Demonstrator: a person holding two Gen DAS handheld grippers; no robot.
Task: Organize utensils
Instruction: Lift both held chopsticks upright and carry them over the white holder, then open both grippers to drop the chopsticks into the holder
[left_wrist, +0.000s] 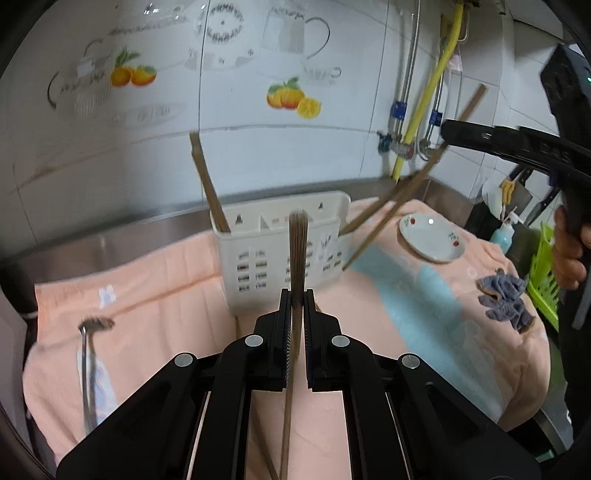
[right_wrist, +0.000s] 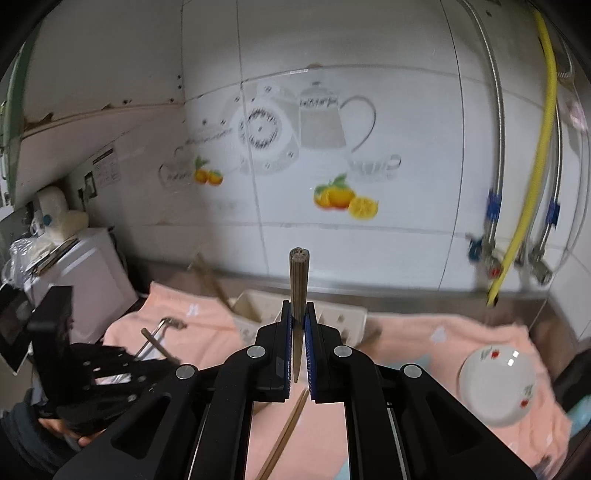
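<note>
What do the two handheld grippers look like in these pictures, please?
Both the left gripper and the right gripper are matte black, with angular linkage arms joined by round silver pins. The jaws carry ribbed pads, edged blue on the right gripper. A dark sleeve shows behind the left one.

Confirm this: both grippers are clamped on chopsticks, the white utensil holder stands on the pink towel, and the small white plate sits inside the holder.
The plate is wrong. In the left wrist view the small white plate lies flat on the pink towel, to the right of the white utensil holder, not inside it. The rest stands: the left gripper and right gripper each clamp chopsticks.
</note>
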